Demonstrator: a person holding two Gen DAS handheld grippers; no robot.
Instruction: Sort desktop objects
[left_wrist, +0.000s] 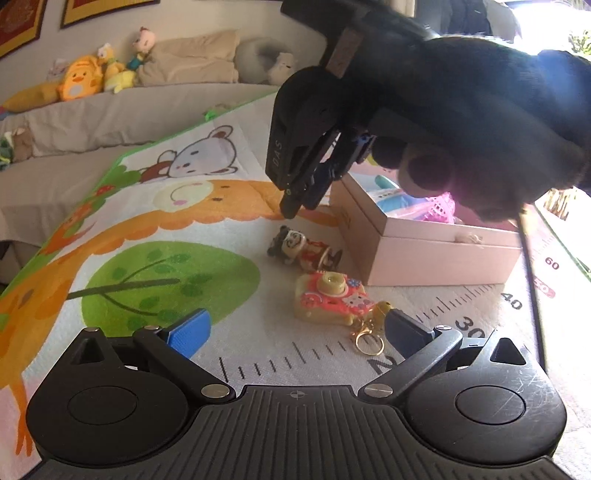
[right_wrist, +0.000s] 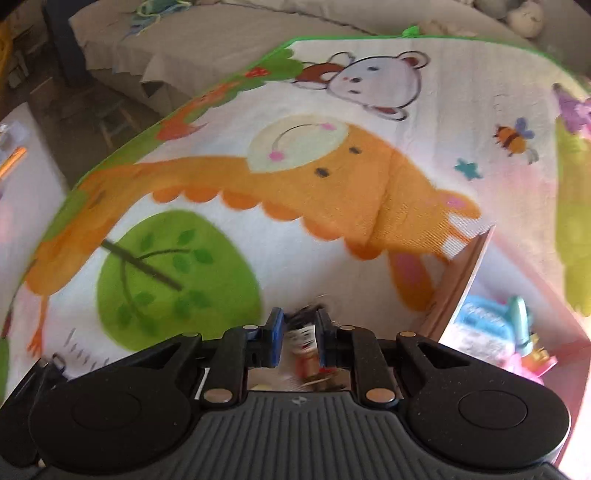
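It was a home, a living room given over to a child. A cartoon play mat (left_wrist: 177, 221) covered the floor, a grey sofa (left_wrist: 110, 110) ran along at ten o'clock with plush toys (left_wrist: 79, 79) and a cushion (left_wrist: 192, 61), and framed pictures (left_wrist: 99, 9) hung above.

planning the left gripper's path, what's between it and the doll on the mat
The toy camera with its gold keyring lies between the left gripper and the doll, as the left wrist view shows.
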